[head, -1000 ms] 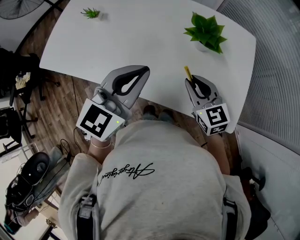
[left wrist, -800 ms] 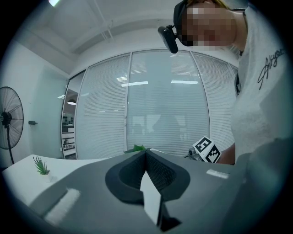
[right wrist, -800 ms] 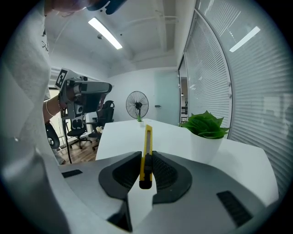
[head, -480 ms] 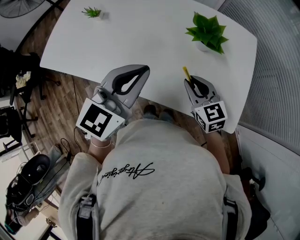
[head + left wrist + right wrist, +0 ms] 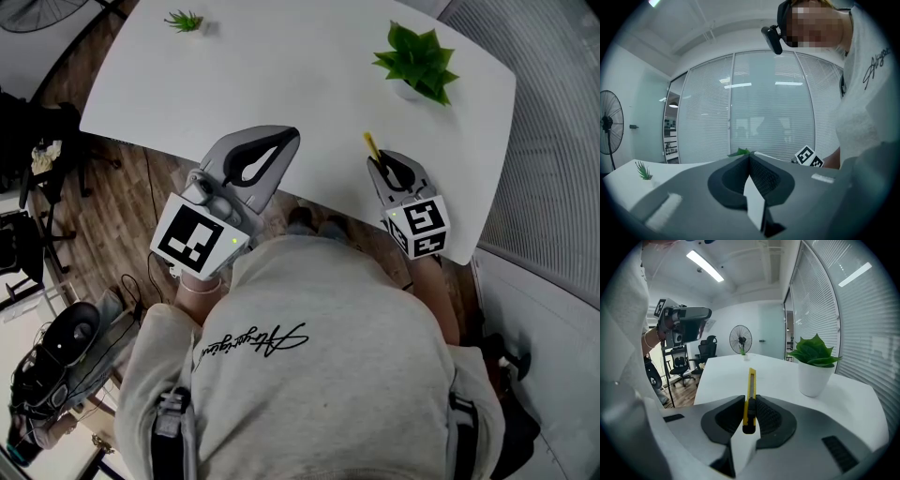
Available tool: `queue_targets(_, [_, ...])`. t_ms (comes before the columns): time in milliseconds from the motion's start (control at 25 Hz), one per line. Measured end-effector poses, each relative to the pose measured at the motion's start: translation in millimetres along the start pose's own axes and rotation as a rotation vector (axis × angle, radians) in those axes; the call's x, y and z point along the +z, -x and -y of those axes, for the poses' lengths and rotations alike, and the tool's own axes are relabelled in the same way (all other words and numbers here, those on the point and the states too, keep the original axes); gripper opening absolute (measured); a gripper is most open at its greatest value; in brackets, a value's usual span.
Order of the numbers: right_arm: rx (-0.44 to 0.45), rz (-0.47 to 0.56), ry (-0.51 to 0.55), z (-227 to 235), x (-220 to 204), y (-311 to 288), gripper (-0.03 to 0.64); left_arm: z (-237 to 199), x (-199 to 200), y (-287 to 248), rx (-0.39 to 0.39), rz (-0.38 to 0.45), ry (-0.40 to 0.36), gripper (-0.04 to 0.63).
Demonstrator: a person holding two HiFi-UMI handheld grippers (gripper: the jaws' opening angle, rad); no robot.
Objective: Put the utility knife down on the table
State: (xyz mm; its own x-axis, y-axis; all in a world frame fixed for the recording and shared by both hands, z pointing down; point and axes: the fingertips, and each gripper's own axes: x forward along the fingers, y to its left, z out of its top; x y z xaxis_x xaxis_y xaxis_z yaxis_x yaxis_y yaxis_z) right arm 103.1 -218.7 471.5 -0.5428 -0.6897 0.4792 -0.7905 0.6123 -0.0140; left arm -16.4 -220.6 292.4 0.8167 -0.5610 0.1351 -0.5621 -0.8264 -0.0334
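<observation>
Nearest is the person's grey sweatshirt point(image 5: 319, 356), with a gripper held out from each hand over the near edge of the white table point(image 5: 281, 66). The left gripper point(image 5: 277, 142) has its jaws pressed together with nothing between them, and it points out roughly level above the tabletop. The right gripper point(image 5: 750, 401) tilts downward, and its jaws pinch the rear end of a yellow knife point(image 5: 751, 380). The knife stands on edge between the pads, its front end jutting forward past the tips over the table. Whether the knife touches the tabletop cannot be told. Just beyond and to the right of the knife stands a plant point(image 5: 414, 58) in a white pot. A small sprig point(image 5: 184, 21) sits at the table's far left corner, well apart from both grippers. Past the table are a fan point(image 5: 741, 340), office chairs point(image 5: 680, 365) and a glass wall with blinds point(image 5: 768, 112).
</observation>
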Motion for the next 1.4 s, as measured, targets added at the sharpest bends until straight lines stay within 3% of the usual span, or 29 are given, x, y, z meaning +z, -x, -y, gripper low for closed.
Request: queue_targets(1400, [-0.007,-0.173,0.001,-3.4,-42.0,-20.3,0.071,-3.6,-4.5,10.0,0.019,-0.005,0.01,-0.002])
